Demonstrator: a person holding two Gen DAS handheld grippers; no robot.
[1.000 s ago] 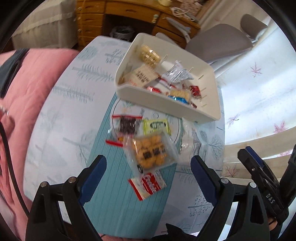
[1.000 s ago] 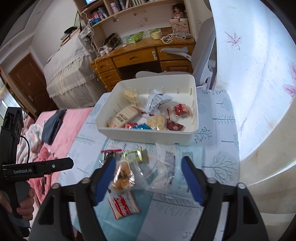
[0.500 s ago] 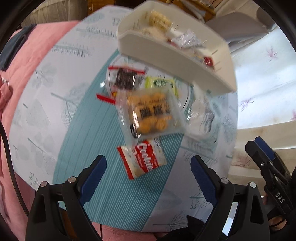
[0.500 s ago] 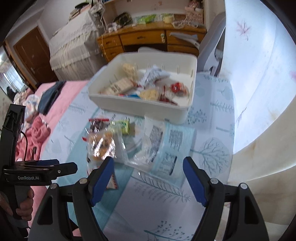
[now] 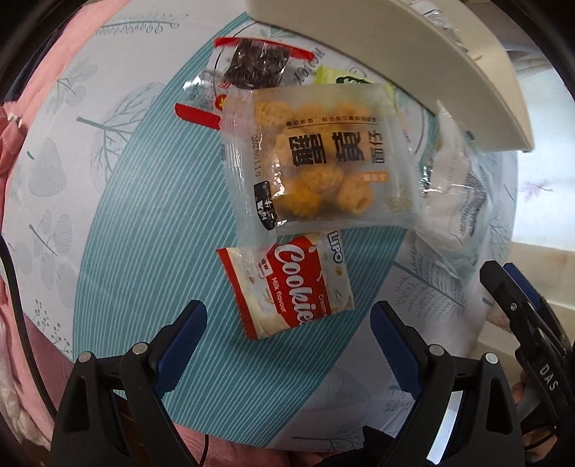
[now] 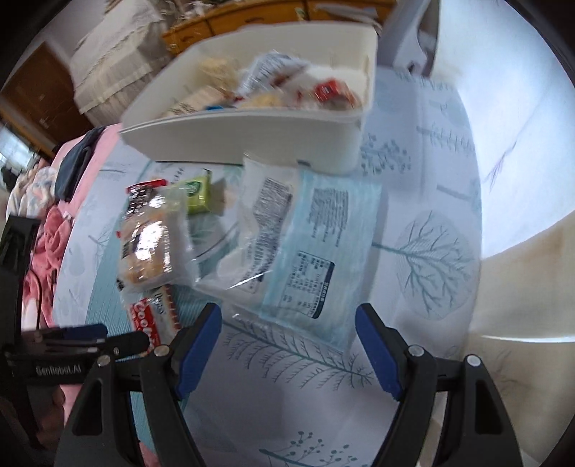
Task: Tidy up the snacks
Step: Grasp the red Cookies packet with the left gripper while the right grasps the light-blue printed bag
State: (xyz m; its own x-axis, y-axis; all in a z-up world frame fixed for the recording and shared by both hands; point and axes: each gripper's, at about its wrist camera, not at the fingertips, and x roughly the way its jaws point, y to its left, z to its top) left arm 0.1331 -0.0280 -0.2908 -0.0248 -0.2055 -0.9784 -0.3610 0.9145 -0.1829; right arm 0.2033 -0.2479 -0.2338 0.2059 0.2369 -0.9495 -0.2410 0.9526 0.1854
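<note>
My left gripper [image 5: 289, 323] hangs open just above a red and white cookie packet [image 5: 287, 287] on the round table. Past it lie a clear bag of golden puffs [image 5: 316, 161], a dark snack with red ends [image 5: 257, 63] and a green packet [image 5: 345, 79]. My right gripper [image 6: 289, 325] is open over a light blue packet [image 6: 320, 251] printed with text, which overlaps a clear wrapper [image 6: 258, 230]. The white bin [image 6: 251, 129] holding several snacks stands behind them. Nothing is between either pair of jaws.
The table wears a pale cloth with tree prints [image 6: 427, 258] and a teal striped centre [image 5: 151, 251]. Pink bedding [image 5: 21, 118] lies to the left. A wooden desk [image 6: 251, 18] and a grey chair [image 6: 413, 43] stand beyond the bin.
Both grippers have dropped toward the table and tilted further down. The snacks now look much larger, and the bin has slid to the top of both views. Both pairs of jaws stayed apart.
</note>
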